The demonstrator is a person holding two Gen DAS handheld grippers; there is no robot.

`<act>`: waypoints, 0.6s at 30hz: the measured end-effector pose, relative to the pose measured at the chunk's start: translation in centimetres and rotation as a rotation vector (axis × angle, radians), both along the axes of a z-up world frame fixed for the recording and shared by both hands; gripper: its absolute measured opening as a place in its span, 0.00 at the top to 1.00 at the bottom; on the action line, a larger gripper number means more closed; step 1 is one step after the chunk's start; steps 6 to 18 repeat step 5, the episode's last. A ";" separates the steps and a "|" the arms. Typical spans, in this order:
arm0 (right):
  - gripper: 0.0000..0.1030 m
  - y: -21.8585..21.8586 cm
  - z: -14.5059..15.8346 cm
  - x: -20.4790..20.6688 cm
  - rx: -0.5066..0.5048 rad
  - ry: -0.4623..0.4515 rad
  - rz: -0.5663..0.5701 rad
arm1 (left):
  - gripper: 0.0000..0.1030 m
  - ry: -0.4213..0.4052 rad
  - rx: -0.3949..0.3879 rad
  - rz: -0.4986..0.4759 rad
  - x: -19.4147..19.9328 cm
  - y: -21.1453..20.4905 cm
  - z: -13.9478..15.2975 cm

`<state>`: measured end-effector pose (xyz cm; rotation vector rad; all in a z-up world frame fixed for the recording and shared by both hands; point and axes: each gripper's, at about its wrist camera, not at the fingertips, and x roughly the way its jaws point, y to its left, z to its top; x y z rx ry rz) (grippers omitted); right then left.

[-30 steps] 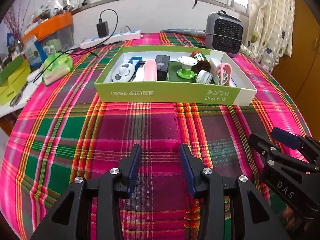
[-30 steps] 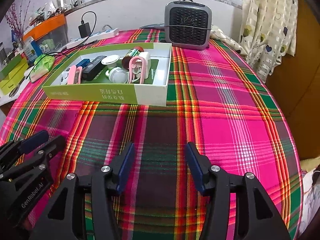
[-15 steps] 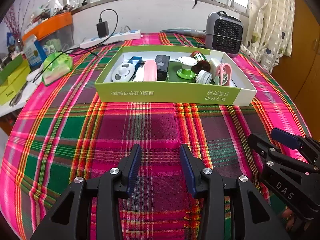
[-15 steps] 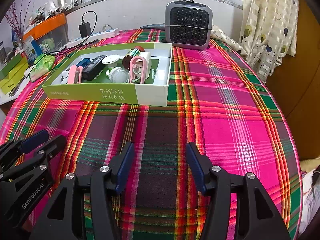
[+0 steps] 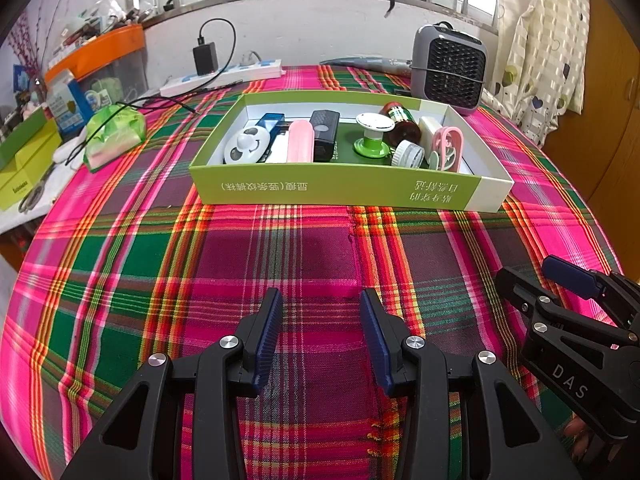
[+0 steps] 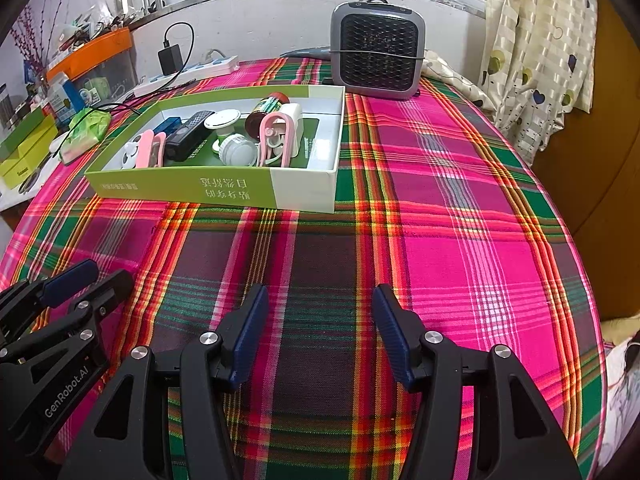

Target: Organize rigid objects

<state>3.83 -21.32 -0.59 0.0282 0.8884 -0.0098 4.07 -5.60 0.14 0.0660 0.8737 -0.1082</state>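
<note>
The green box (image 5: 348, 190) holds a white fan (image 5: 249, 145), a black remote (image 5: 325, 134) and a brown bottle (image 5: 401, 124), while the left gripper (image 5: 320, 334) and the right gripper (image 6: 318, 332) stand apart, empty.

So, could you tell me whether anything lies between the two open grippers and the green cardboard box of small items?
Nothing visible does: only bare plaid tablecloth separates the left gripper and right gripper from the green cardboard box.

A plaid tablecloth (image 5: 120, 248) covers the table. At one o'clock stands a grey heater (image 5: 450, 70) — a patterned curtain (image 5: 536, 48) hangs beside it. At eleven o'clock lie a white power strip (image 5: 224, 76) and a black charger (image 5: 205, 59); at ten o'clock — a green packet (image 5: 114, 136), near an orange-lidded bin (image 5: 100, 54).
</note>
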 end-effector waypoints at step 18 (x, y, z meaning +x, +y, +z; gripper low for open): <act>0.46 0.0 0.0 0.0 0.000 0.000 0.000 | 0.62 0.000 0.001 0.000 0.0 0.0 0.0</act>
